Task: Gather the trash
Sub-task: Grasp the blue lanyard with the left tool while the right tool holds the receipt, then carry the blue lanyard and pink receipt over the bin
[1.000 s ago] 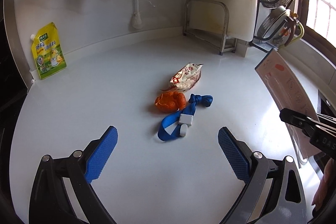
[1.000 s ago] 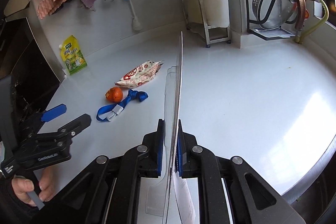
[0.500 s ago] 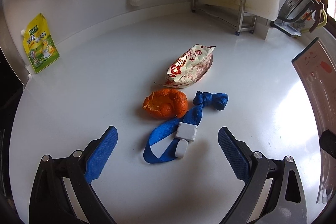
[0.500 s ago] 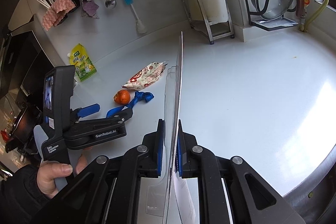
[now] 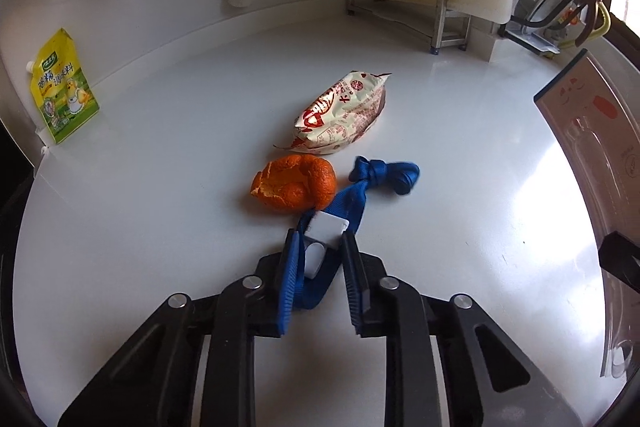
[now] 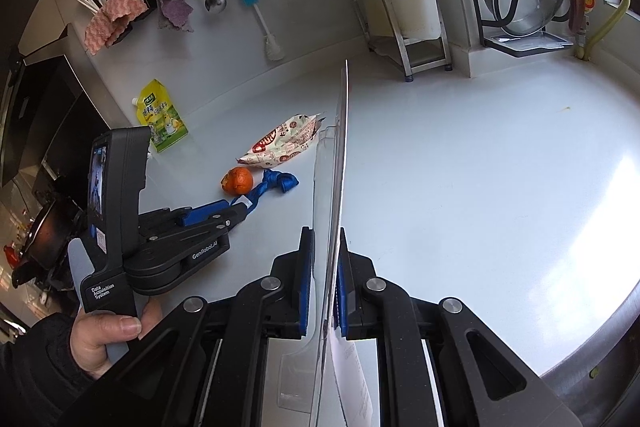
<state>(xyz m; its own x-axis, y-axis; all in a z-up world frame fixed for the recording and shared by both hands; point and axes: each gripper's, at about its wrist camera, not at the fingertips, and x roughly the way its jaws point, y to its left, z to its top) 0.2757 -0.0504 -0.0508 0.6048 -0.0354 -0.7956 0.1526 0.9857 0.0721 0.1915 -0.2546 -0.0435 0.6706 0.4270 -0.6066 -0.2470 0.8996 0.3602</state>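
Pinching the near loop of the blue strap (image 5: 320, 279), the left gripper (image 5: 318, 255) has its fingers nearly closed on the webbing and its white clip, low over the white counter (image 5: 160, 187). Orange peel (image 5: 294, 183) touches the strap; a snack wrapper (image 5: 340, 115) lies just behind. The right gripper (image 6: 324, 279) is clamped on a flat plastic package (image 6: 338, 167), held upright on edge above the counter.

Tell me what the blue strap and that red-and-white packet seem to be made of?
The blue strap looks like woven fabric webbing: matte, limp and knotted at one end, with a white, probably plastic clip. The red-and-white packet looks like thin printed plastic film, crinkled and slightly glossy; it could be foil-lined, which can't be judged from here.
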